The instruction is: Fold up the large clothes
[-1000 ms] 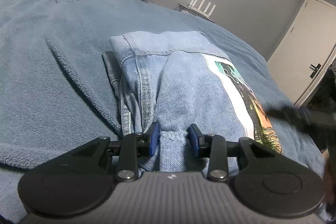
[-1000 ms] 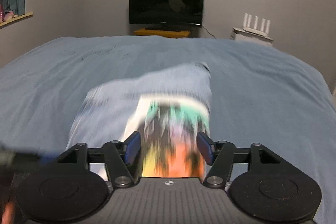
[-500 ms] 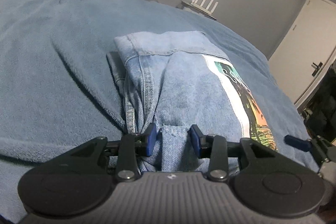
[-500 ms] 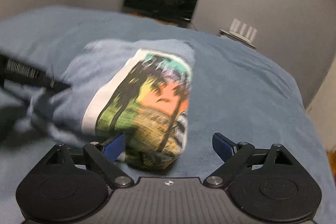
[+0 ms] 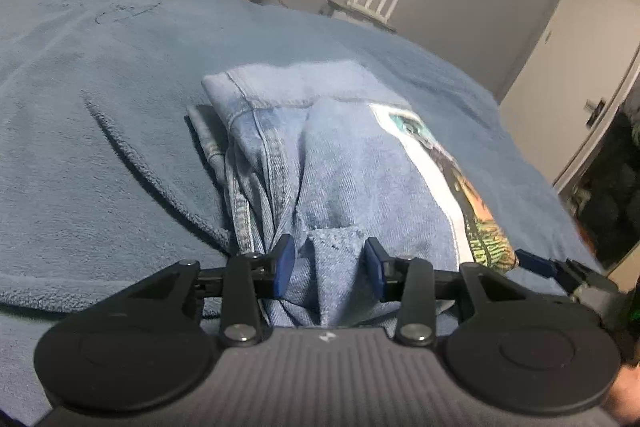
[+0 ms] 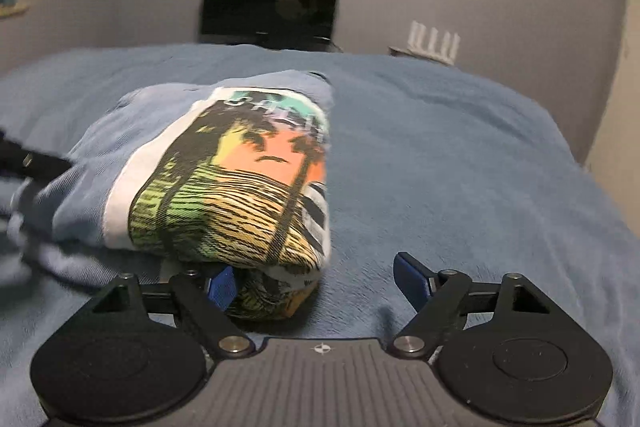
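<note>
A folded light-blue denim garment (image 5: 352,163) with a colourful palm-tree print (image 6: 248,179) lies on the blue fleece blanket (image 5: 100,147) of a bed. My left gripper (image 5: 329,265) is at the garment's near edge, shut on a bunched denim fold between its blue pads. My right gripper (image 6: 316,283) sits low at the printed corner with its jaws closing. Its left pad (image 6: 220,287) lies against the corner, while the right pad (image 6: 412,279) stands apart over bare blanket. A blue pad of the right gripper (image 5: 536,263) shows at the right of the left wrist view.
A dark television (image 6: 272,3) stands against the far wall, with a white router (image 6: 434,41) on a shelf to its right. A white door (image 5: 588,99) is at the right. A long crease (image 5: 140,163) runs across the blanket left of the garment.
The right gripper let go of the printed fabric, opened wide and sank to the blanket at the printed corner. The left gripper kept its hold on the denim fold and stayed put.
</note>
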The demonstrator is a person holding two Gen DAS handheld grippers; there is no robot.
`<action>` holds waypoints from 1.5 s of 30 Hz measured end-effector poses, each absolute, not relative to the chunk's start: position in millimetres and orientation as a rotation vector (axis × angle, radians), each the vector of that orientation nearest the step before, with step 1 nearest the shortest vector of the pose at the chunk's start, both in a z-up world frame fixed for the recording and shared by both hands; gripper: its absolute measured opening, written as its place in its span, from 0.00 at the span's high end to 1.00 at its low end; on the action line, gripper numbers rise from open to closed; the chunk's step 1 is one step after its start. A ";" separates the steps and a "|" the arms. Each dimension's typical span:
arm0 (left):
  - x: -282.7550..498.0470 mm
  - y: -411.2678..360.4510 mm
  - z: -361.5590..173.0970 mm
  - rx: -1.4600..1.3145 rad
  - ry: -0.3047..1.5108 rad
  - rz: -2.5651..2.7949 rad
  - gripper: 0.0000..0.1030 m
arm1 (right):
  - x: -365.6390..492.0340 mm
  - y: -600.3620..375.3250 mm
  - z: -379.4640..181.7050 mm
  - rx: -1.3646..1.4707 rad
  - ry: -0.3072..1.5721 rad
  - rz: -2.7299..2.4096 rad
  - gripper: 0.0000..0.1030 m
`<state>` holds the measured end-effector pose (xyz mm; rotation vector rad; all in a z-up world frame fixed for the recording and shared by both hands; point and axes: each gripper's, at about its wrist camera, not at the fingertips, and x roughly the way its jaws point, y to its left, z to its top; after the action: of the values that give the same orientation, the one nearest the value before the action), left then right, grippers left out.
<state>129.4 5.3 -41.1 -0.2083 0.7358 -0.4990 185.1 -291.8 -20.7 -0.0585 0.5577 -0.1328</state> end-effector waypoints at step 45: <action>29.8 8.5 -35.6 0.069 0.730 -0.406 0.11 | 115.3 -271.3 17.1 0.039 0.657 0.044 0.19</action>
<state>29.8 8.5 -35.6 0.0694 0.7302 -0.4060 115.3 -271.3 17.1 0.0389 0.6572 0.0439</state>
